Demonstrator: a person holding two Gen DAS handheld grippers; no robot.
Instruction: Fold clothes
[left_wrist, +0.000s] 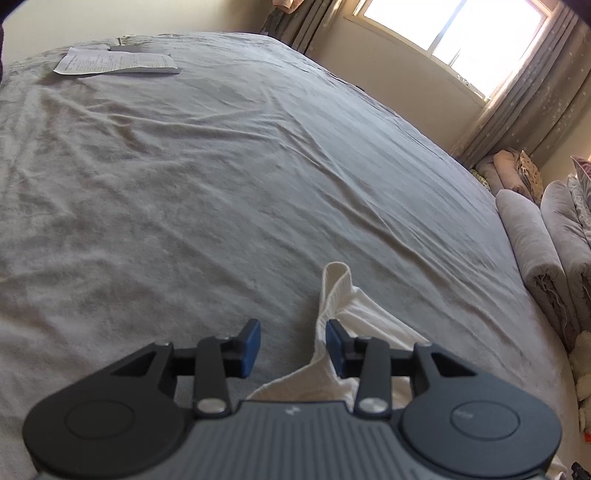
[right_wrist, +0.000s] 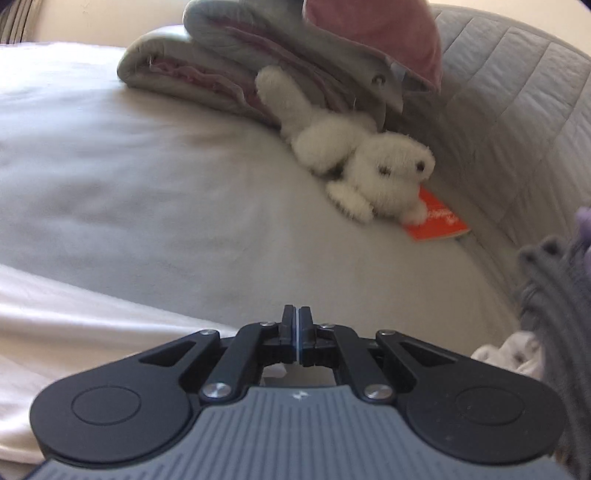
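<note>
A white garment (left_wrist: 343, 306) lies bunched on the grey bed sheet (left_wrist: 221, 166) in the left wrist view, with a ribbed cuff or hem pointing away from me. My left gripper (left_wrist: 293, 332) is open just above it; the cloth rises beside the right fingertip (left_wrist: 334, 339) and runs back under the gripper body. In the right wrist view my right gripper (right_wrist: 296, 314) is shut, pads pressed together with nothing visible between them. White cloth (right_wrist: 74, 314) spreads across the sheet to its lower left and passes under the gripper.
Printed papers (left_wrist: 118, 61) lie at the bed's far corner. Rolled grey blankets (left_wrist: 532, 236) line the right side below a bright window (left_wrist: 454, 33). A white plush toy (right_wrist: 362, 162), an orange booklet (right_wrist: 436, 218), folded quilts (right_wrist: 229, 62) and a padded headboard (right_wrist: 517, 92) are ahead of the right gripper.
</note>
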